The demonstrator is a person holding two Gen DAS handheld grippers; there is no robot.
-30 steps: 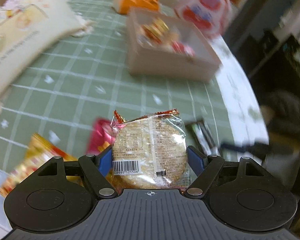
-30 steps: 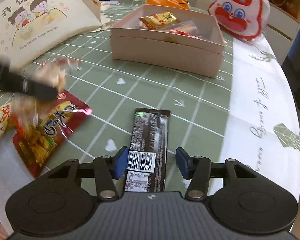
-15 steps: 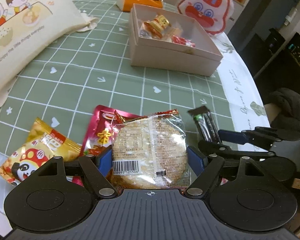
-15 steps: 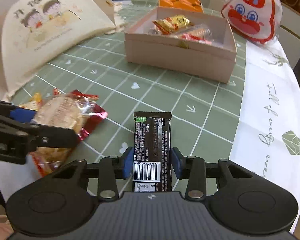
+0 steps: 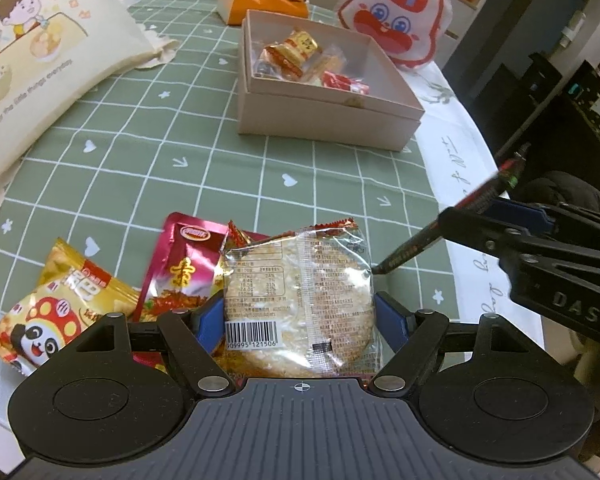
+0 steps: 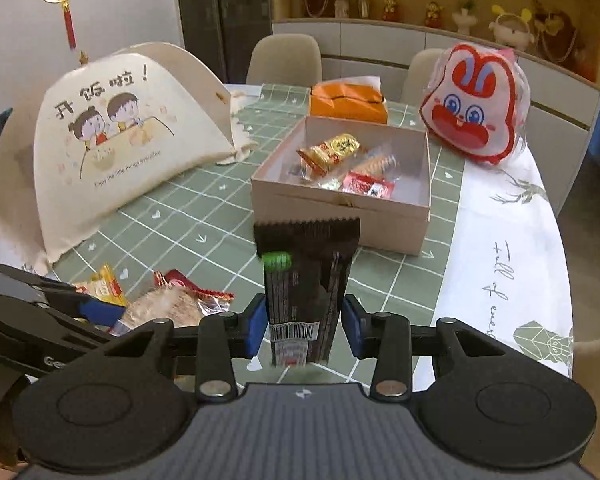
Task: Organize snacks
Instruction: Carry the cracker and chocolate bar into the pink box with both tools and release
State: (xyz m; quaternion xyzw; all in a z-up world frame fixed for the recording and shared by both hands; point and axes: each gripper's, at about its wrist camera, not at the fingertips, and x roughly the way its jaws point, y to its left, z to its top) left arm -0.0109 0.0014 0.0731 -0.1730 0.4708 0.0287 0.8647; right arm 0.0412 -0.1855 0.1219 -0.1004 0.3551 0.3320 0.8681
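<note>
At the left edge of the counter [image 5: 204,148], which wears a green checked cloth, stands the cream fabric food cover printed with two cartoon children [image 6: 116,140]. In front of it, near the counter's near edge, lie a yellow crinkly snack bag with a panda face [image 5: 56,308] and, just beside it, a magenta foil snack pouch [image 5: 184,264]; the two look to be touching, though I cannot be sure.

My left tool [image 5: 298,320] grips a round rice cracker in a clear wrapper with a barcode [image 5: 296,296], its blue pads pressed against the packet's two sides. The cracker sits over the near end of the magenta pouch, and I cannot tell whether it rests on it or is lifted clear.

Further in, toward the far right part of the counter, sits the open pale pink cardboard box [image 6: 340,208], with a gold-and-red wrapped snack [image 6: 332,150] and a small red packet [image 6: 366,188] among the wrapped things inside. Behind it lies an orange packet [image 6: 346,102].

My right tool [image 6: 304,330] clamps a long black-wrapped snack bar [image 6: 306,272] near its barcode end, holding it tilted upward above the counter. At the far right corner leans a red-and-white rabbit-face bag [image 6: 474,108].
</note>
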